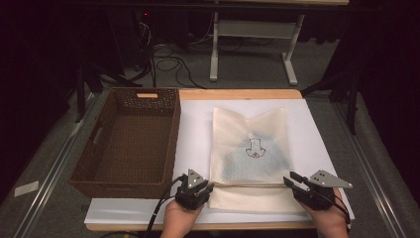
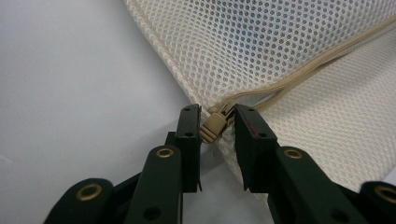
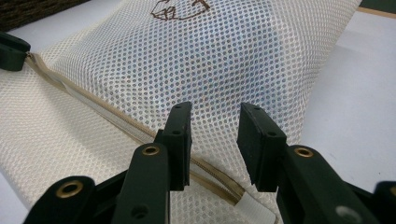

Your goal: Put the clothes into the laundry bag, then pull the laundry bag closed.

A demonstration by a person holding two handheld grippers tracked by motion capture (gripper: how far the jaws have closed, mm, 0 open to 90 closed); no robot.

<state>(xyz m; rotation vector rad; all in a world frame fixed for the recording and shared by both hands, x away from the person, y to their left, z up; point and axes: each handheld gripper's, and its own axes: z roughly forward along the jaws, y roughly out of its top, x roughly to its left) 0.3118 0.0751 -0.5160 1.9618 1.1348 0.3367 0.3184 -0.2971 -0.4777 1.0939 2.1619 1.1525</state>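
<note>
Wicker basket (image 1: pixel 126 141) sits at 9 o'clock of the table (image 1: pixel 317 119), nothing inside as far as the high view shows. Mesh laundry bag (image 1: pixel 250 148) lies flat at centre, just beside the basket's right wall, something bluish inside. Left gripper (image 1: pixel 207 188) is at the bag's 7 o'clock corner; in its own view the jaws are narrowly apart with the zipper pull (image 2: pixel 212 127) between them, pads (image 2: pixel 190 135) right against it or nearly so, clamp not confirmed. Zipper (image 3: pixel 116 122) looks fully shut across the near edge. Right gripper (image 1: pixel 288 181) is at the 5 o'clock corner, jaws partly open over the mesh, holding nothing. Judgement: very early, pull being taken, unzipping and anything with the basket all left.
</note>
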